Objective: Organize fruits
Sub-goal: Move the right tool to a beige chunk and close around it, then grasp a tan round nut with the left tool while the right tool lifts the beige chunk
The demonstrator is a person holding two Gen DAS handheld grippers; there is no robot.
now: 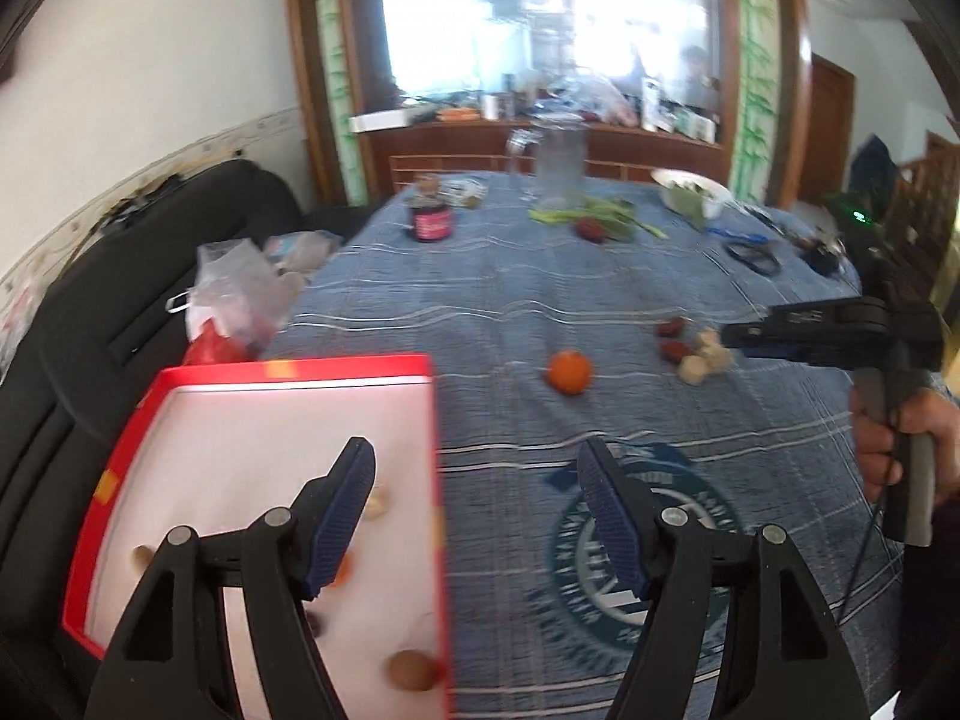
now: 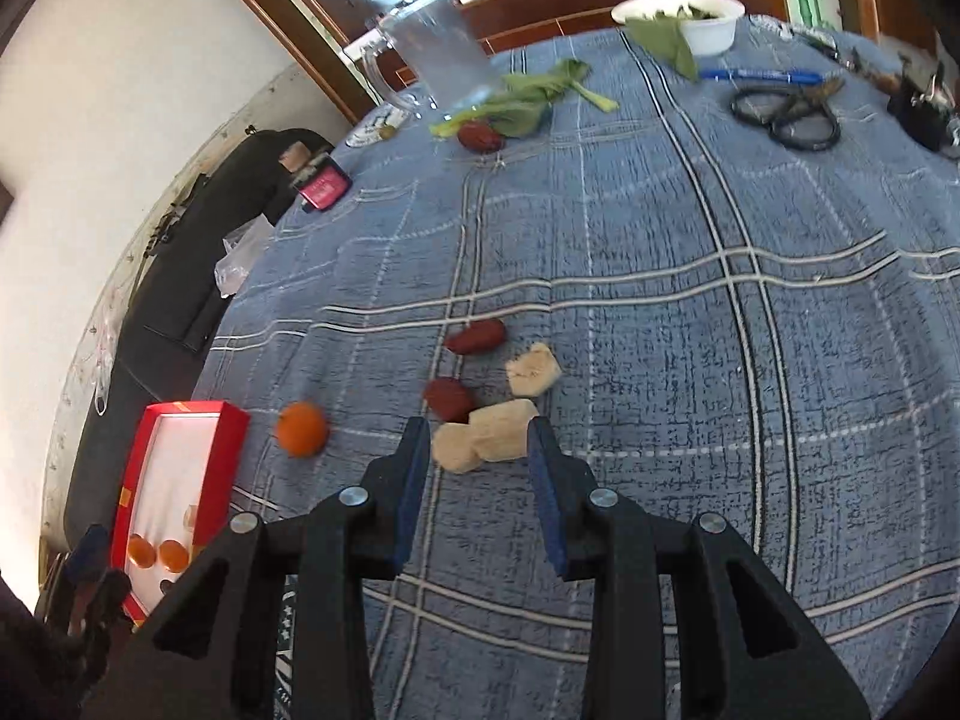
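My left gripper (image 1: pixel 474 516) hangs with its jaws spread wide and empty, straddling the right wall of the red box (image 1: pixel 438 480); only this view shows a brown round fruit (image 1: pixel 411 669) in the box's near corner, and my right hand (image 1: pixel 900 438) on the other tool's handle. The right wrist view gives what the left blurs: my right gripper (image 2: pixel 480 468) is open, nothing held, its tips just short of the pale chunks (image 2: pixel 486 435), with two dark red fruits (image 2: pixel 477 336) beyond and the orange (image 2: pixel 302 429) alone between them and the box (image 2: pixel 231 438). Two small oranges (image 2: pixel 159 553) sit inside the box here. Bare blue tablecloth (image 2: pixel 690 330) runs wide to the right and ahead; scissors (image 2: pixel 786 114) and a glass jug (image 2: pixel 444 54) lie well apart, far off
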